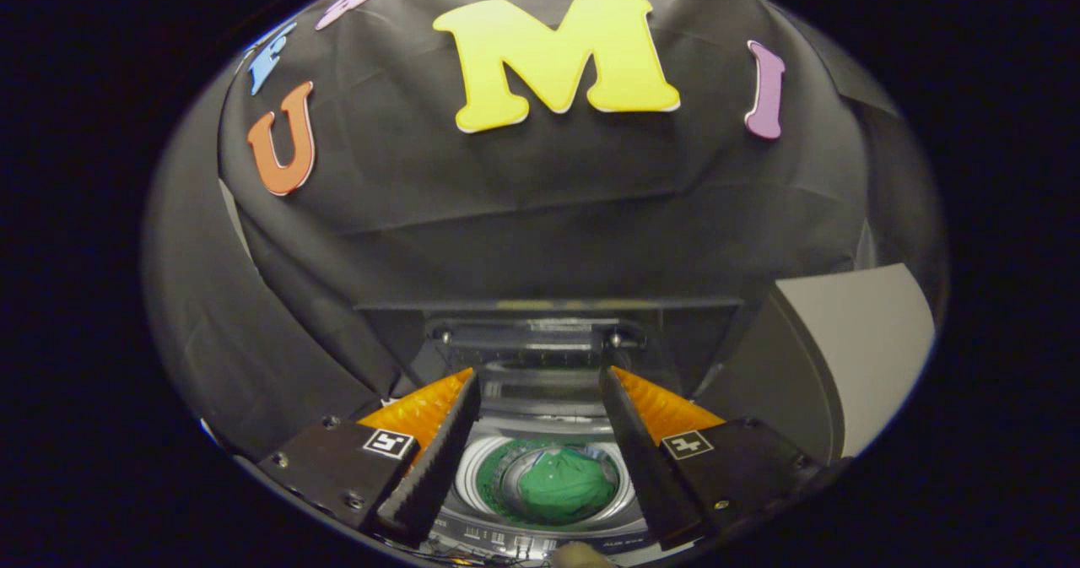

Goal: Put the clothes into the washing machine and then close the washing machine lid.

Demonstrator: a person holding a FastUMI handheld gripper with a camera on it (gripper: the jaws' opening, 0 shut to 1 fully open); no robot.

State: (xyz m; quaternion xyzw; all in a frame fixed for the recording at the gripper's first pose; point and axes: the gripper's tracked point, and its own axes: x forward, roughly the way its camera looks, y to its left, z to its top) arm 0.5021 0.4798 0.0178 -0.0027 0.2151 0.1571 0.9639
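Note:
A green garment (565, 484) lies bunched in the drum of the top-loading washing machine (540, 526), seen from above between my fingers. The machine's lid (540, 332) stands raised at the back, beyond the fingertips. My gripper (540, 378) hovers above the drum opening, open, with nothing between its black, orange-backed fingers (439, 458).
A grey panel (852, 348) stands to the right of the machine. Black cloth hangs behind and to the left. The machine's control strip (506, 543) runs along its near edge, just below the fingers.

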